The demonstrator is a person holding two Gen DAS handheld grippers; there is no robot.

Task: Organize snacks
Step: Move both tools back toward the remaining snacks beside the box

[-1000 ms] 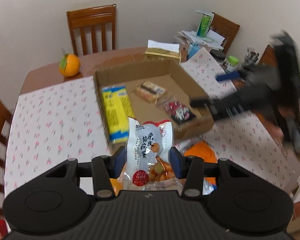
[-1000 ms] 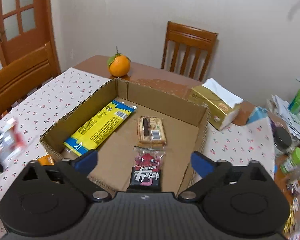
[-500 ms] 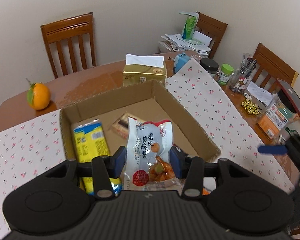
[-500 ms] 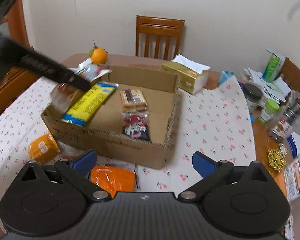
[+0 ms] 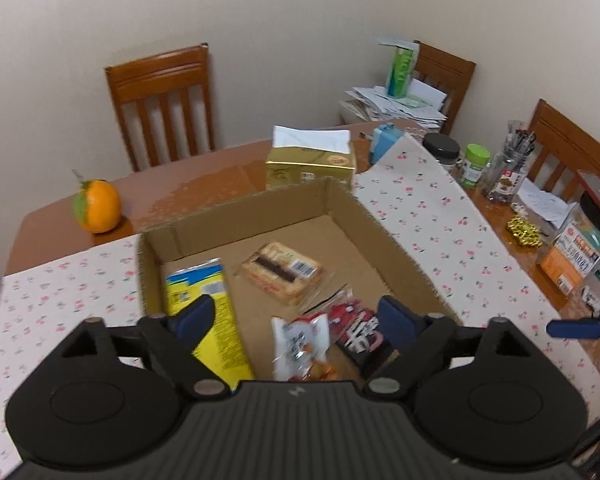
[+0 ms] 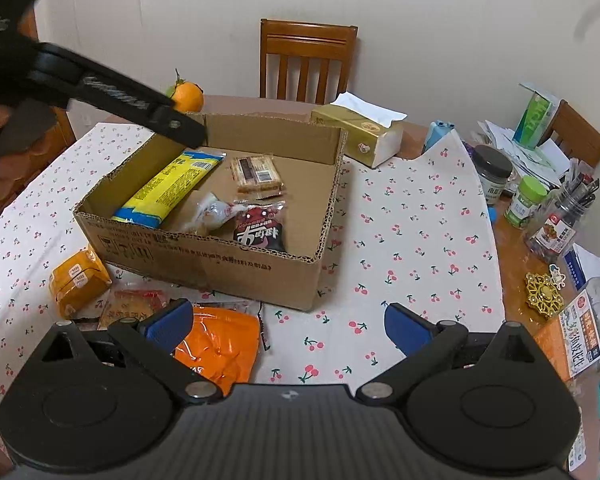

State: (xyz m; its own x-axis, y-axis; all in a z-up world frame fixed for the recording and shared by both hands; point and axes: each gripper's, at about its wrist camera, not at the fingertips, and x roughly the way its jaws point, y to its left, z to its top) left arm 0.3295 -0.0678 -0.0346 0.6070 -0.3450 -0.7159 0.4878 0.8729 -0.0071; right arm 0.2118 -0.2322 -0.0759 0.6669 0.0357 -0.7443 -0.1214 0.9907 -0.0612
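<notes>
The left tool (image 5: 298, 320) tilts down over the cardboard box (image 5: 400, 240), its jaws opening, pads clear of the white snack pouch (image 5: 300, 344) now lying in the box beside the black-and-red packet (image 5: 356, 330). The right tool (image 6: 288, 322), released and empty, angles down over the worktop (image 6: 400, 240) near an orange packet (image 6: 216, 344).

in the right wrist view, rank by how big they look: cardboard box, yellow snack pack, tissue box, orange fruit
1. cardboard box, easily the largest.
2. yellow snack pack, lying inside it.
3. tissue box; close to the pack and farther from the camera, so this pair is unsure.
4. orange fruit, smallest, though farthest away.
</notes>
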